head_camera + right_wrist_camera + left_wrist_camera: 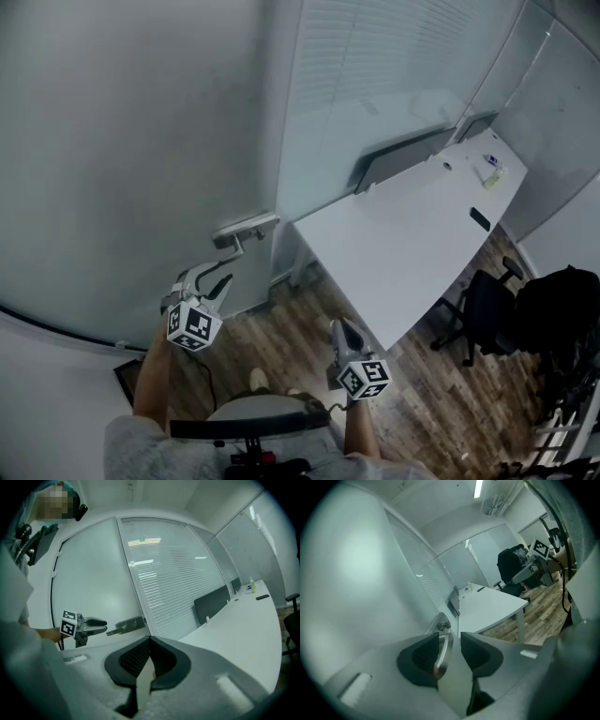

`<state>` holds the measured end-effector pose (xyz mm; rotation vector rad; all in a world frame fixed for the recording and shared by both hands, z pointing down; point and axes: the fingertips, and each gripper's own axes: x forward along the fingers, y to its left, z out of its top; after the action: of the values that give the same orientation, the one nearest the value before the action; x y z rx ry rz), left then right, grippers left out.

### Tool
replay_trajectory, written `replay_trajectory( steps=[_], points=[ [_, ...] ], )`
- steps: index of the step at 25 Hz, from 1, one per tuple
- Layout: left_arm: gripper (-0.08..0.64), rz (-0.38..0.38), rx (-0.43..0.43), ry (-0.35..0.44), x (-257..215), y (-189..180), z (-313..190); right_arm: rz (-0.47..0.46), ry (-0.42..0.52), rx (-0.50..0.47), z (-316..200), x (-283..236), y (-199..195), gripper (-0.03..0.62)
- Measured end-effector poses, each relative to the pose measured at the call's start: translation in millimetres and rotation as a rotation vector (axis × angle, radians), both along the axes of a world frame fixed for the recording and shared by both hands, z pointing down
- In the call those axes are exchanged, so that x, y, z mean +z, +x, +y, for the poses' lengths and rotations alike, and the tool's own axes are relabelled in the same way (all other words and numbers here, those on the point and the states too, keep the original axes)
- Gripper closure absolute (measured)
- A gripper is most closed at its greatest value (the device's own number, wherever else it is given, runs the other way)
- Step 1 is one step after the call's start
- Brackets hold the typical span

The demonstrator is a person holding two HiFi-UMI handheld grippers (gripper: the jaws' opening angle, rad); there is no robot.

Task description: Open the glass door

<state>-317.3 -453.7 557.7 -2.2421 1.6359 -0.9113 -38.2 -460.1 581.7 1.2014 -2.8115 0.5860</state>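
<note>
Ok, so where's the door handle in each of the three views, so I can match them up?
Head view: the door handle is left of centre, on the glass door, just above the left gripper.
Left gripper view: low centre, between that gripper's open jaws.
Right gripper view: left of centre, at mid height.
Shared landmark: the white desk, visible in all three.
</note>
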Motion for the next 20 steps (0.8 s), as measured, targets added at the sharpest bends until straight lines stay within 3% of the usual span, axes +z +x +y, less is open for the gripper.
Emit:
replay_trajectory(
  steps=[7,20],
  points=[
    [0.375,-0.096,0.026,-0.074,17,-14,-13,0.004,0.007,0.028,-2,-2,4,0.591],
    [0.371,-0.254,0.120,-0.240,59,-22,-41,0.006,-0.003,0.095,-1,3,12,0.591]
  ],
)
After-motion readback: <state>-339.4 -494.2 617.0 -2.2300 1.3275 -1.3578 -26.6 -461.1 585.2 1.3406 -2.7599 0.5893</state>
